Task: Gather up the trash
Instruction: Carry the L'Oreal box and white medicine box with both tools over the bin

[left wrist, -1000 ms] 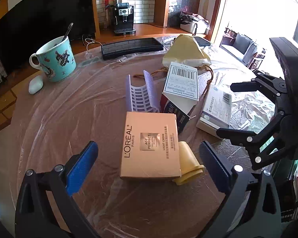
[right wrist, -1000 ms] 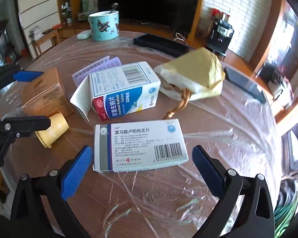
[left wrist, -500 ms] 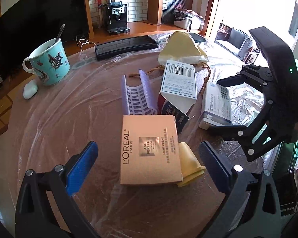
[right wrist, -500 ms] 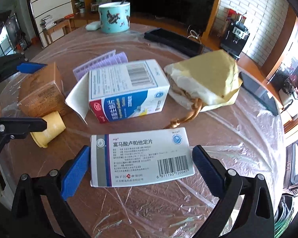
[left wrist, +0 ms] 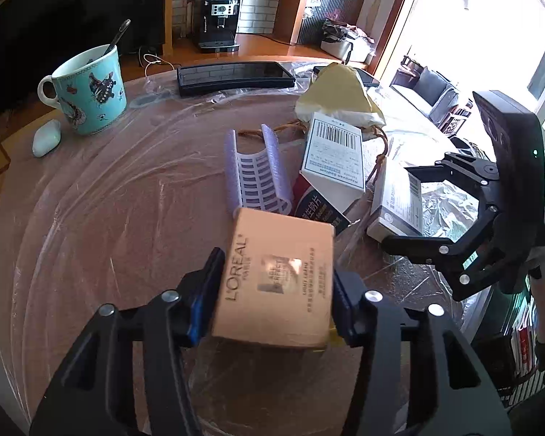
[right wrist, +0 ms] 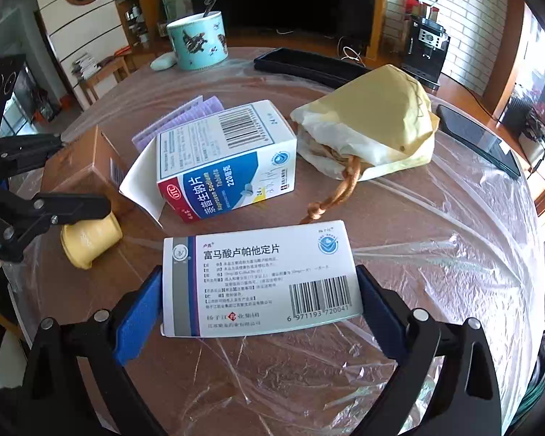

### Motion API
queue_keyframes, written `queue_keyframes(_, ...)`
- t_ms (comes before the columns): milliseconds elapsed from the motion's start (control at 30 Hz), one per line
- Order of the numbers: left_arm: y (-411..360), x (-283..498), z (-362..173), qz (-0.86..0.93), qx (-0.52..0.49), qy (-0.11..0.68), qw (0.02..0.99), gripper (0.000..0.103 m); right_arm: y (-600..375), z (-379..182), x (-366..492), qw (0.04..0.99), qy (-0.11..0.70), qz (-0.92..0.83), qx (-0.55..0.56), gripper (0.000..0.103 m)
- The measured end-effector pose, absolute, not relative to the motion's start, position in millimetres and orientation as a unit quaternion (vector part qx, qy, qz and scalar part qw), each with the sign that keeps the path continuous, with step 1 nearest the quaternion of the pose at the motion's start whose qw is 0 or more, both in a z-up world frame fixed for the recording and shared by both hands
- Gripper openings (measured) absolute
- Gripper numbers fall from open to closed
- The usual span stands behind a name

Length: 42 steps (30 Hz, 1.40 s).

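Note:
My left gripper point(left wrist: 276, 287) is shut on the tan L'Oreal box point(left wrist: 276, 279), which looks tilted up off the round table. My right gripper point(right wrist: 259, 298) is shut on the flat white medicine box point(right wrist: 261, 276), near the table's front edge. Between them lie a white-and-blue naproxen box point(right wrist: 225, 160), a purple blister sheet point(left wrist: 258, 170), a small yellow cup point(right wrist: 89, 239) and a crumpled yellow paper bag point(right wrist: 378, 123) with a brown cord. The right gripper also shows in the left wrist view point(left wrist: 410, 210), holding the white box point(left wrist: 399, 203).
The table is covered with clear plastic film point(right wrist: 454, 254). At its far side stand a teal mug point(left wrist: 91, 91) with a spoon, a white mouse point(left wrist: 46, 137), a black keyboard point(left wrist: 236, 76) and a dark phone point(right wrist: 479, 138).
Both grippers have moved forward and closed: the left on the L'Oreal box, the right on the white medicine box. The L'Oreal box now covers the yellow cup in the left view.

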<state>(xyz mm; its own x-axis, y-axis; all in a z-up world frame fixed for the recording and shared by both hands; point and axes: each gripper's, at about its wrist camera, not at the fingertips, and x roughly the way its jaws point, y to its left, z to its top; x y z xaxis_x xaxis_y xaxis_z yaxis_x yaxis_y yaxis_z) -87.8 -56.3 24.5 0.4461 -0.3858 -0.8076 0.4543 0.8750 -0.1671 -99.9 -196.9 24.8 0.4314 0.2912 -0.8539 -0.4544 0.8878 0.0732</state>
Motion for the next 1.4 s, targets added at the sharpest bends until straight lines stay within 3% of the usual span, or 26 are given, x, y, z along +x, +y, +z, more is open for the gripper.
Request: queue_keyframes(1400, -36, -142, 57, -0.184, 0.027, 0.408, 0.894, 0.048, -195, 65, -155, 0.882, 0.422, 0.205, -0.033, 0.096)
